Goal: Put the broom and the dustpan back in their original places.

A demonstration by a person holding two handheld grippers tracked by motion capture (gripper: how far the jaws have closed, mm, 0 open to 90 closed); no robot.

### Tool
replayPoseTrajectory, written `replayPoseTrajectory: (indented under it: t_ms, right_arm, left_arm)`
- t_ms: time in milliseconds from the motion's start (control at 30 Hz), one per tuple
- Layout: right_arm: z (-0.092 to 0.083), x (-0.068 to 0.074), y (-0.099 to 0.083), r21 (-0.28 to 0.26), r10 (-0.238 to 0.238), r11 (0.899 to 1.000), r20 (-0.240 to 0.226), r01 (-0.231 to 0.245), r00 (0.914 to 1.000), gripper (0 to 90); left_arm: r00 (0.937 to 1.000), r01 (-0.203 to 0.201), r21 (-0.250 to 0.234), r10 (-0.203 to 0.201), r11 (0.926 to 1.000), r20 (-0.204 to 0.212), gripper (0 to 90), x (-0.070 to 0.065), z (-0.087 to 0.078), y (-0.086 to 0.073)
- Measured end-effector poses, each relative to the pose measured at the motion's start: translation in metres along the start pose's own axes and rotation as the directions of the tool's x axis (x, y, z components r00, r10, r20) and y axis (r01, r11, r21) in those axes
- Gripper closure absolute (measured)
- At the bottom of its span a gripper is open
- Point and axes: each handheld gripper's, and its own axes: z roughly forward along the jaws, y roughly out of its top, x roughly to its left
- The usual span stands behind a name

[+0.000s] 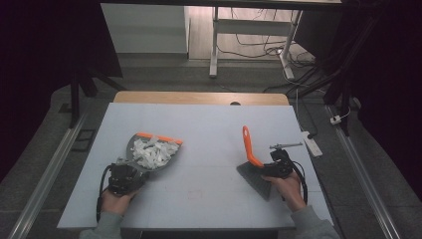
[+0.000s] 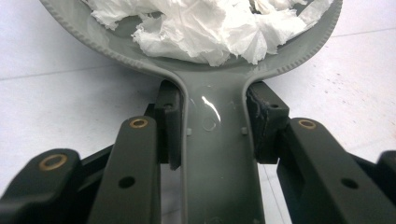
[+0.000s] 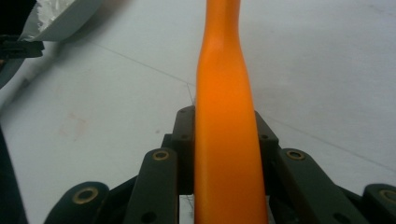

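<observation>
1. The left gripper pinches the grey handle of the dustpan, its pads pressed on both sides of the neck in the left gripper view.
2. The dustpan lies at 9 o'clock on the tabletop, loaded with white paper scraps.
3. The right gripper clamps the brush by its orange handle; the brush sits at 3 o'clock, bristles toward 6.
4. The sweeping looks finished, so the step is likely setting both tools down.
5. Keep the dustpan level so no scraps slide over its orange lip.
6. Lower the brush flat onto the tabletop before loosening either grip.
</observation>
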Motion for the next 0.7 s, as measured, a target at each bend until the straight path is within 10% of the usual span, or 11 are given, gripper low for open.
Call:
replayPoseTrajectory:
  t_ms: [400, 700]
  right_arm:
    - [0.002, -0.010, 0.003, 0.046, -0.032, 0.999, 0.064, 0.029, 0.9974, 56.8]
    - [-0.001, -0.008, 0.003, 0.060, -0.056, 0.997, 0.189, 0.045, 0.9804, 43.2]
  left_arm:
    - [0.9950, 0.072, -0.001, -0.072, 0.9974, -0.069, 60.3, -0.002, 0.013, 0.001]
    - [0.9979, 0.002, -0.011, -0.003, 0.9999, -0.065, 24.3, -0.002, 0.000, -0.003]
